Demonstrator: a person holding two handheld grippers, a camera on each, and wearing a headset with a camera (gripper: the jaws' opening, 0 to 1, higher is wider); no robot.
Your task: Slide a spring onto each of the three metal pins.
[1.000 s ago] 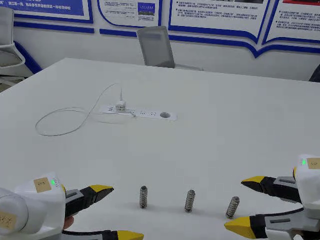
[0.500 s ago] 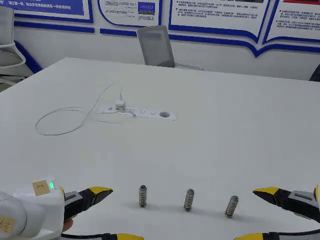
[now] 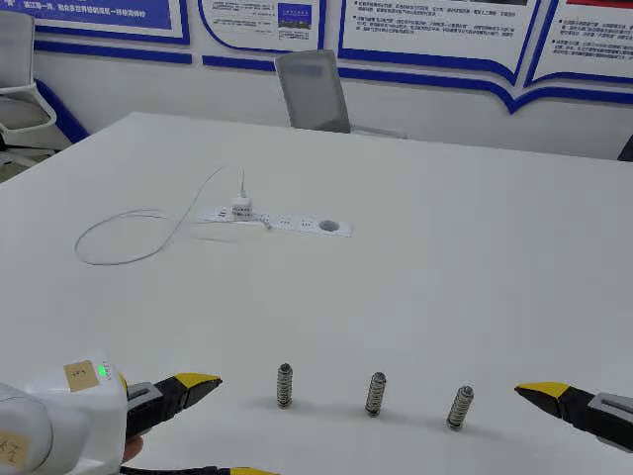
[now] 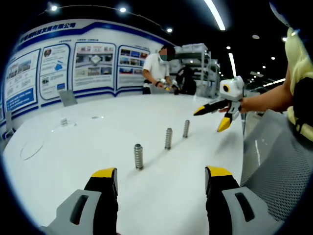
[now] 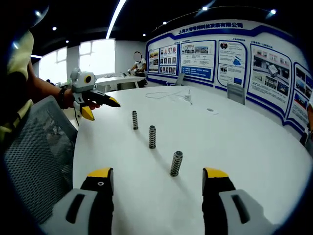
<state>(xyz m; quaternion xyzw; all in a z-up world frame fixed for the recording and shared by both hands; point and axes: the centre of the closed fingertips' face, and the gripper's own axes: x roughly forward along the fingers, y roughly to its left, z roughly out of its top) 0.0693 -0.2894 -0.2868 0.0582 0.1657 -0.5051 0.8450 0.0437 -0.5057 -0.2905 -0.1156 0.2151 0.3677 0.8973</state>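
Three upright metal pins stand in a row near the table's front edge, each wrapped in a coil spring: left [image 3: 285, 385], middle [image 3: 376, 393], right [image 3: 460, 407]. My left gripper [image 3: 224, 427] is open at the lower left, a short way from the left pin [image 4: 139, 156], with nothing between its yellow-tipped fingers. My right gripper [image 5: 157, 172] is open too, its jaws wide on either side of the nearest pin [image 5: 176, 164] without touching it. One of its fingertips [image 3: 539, 391] pokes in at the head view's right edge.
A white power strip [image 3: 282, 224] with a plugged charger and a looping white cable [image 3: 124, 237] lies mid-table. A grey chair [image 3: 312, 91] stands behind the far edge. A mesh chair back [image 5: 34, 156] is close beside me. People stand far off [image 4: 159, 73].
My right gripper has drawn back to the right and down, mostly leaving the head view. My left gripper has dropped slightly. The pins and springs have not moved.
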